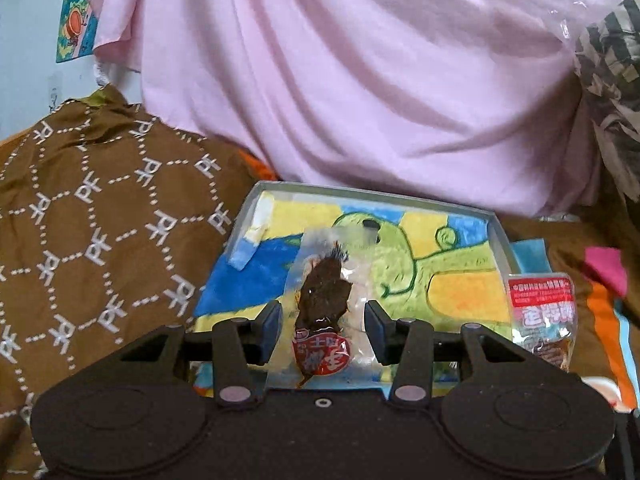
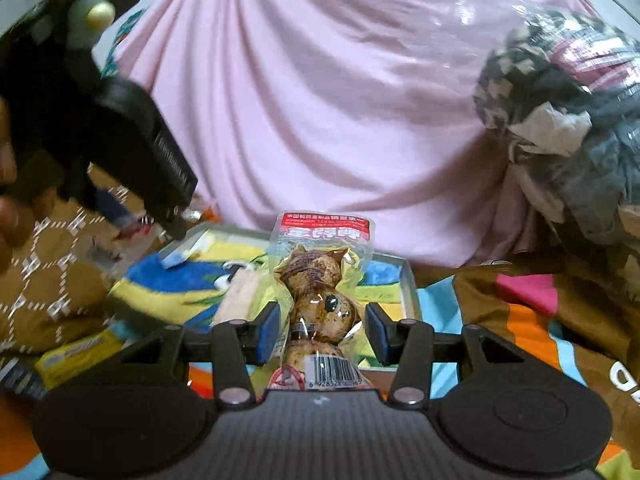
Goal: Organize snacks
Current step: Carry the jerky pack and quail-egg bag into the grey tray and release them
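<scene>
Two grippers are in use, and each has one snack pack between its fingers, so two packs can be counted. There is one tray (image 1: pixel 498 236), grey with low walls, lined with a cloth (image 1: pixel 460 292) in blue, yellow and green that shows a cartoon figure. The left gripper (image 1: pixel 324 322) holds a meat pack (image 1: pixel 326 300): a clear pouch with a dark brown, rough piece inside and a round red label at its near end. This pack stands up from the fingers, over the near part of the tray; the jaws are partly closed, but it is hard to see if the pads press on the pouch. The right gripper (image 2: pixel 322 326) holds an egg pack (image 2: pixel 320 288): a clear pouch with a red band of white print at the far end, brown speckled eggs in a row inside, and a barcode at the near end. It points away from the camera, over the near right edge of the tray, and again the jaws are partly closed around it, the contact not clear. In the left view the egg pack (image 1: pixel 542 316) appears just right of the tray. Behind the tray hangs one pink cloth (image 1: pixel 340 80), and on the left lies one brown cloth (image 1: pixel 100 208) with a white pattern.
</scene>
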The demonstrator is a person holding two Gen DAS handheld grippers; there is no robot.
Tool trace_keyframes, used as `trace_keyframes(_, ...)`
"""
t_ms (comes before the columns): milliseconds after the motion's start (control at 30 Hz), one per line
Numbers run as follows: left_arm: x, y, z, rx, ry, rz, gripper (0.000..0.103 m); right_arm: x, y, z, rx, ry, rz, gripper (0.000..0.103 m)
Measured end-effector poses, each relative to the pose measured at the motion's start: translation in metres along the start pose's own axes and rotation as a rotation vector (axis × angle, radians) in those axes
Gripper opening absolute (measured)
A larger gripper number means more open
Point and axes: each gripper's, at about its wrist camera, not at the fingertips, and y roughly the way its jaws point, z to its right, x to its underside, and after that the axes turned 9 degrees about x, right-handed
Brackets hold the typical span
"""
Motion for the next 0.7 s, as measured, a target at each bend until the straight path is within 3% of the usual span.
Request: trace_keyframes(700,-0.005,0.115,0.039,0.093,-0.025,0.038,0.048,0.016,0.102,0.035,0.094,0.171,-0.004,0.051)
